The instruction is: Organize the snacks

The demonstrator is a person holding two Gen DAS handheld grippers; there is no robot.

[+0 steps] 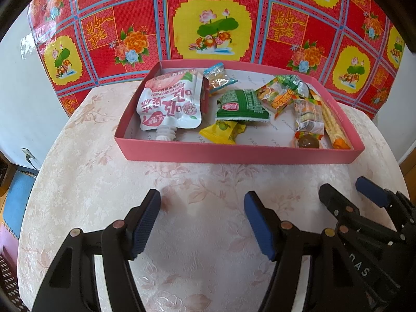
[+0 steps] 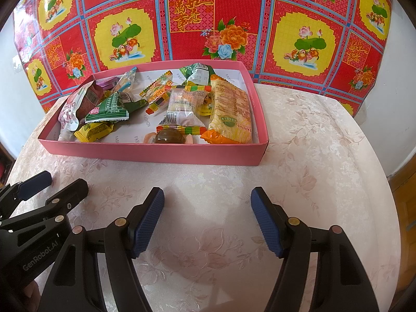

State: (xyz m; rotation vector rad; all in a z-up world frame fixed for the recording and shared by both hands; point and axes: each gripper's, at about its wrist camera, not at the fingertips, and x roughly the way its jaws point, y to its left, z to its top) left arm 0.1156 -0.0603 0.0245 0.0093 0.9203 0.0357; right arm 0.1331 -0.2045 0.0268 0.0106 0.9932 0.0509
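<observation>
Both the left gripper (image 1: 202,200) and right gripper (image 2: 208,197) hover apart, empty; pink box (image 1: 234,153) ahead holds every snack, so finish slowly

"FASHION" on box floor (image 2: 147,121), "GenRobot.AI" on left gripper (image 2: 44,182)

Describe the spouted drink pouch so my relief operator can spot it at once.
Find the shallow pink box on the pale floral tablecloth, in front of the red patterned backdrop. The drink pouch lies at the end of the box on the left gripper's side, reaching almost from the far wall to the near one. It is the largest white-and-pink packet and the only one with a ribbed white screw spout.
</observation>
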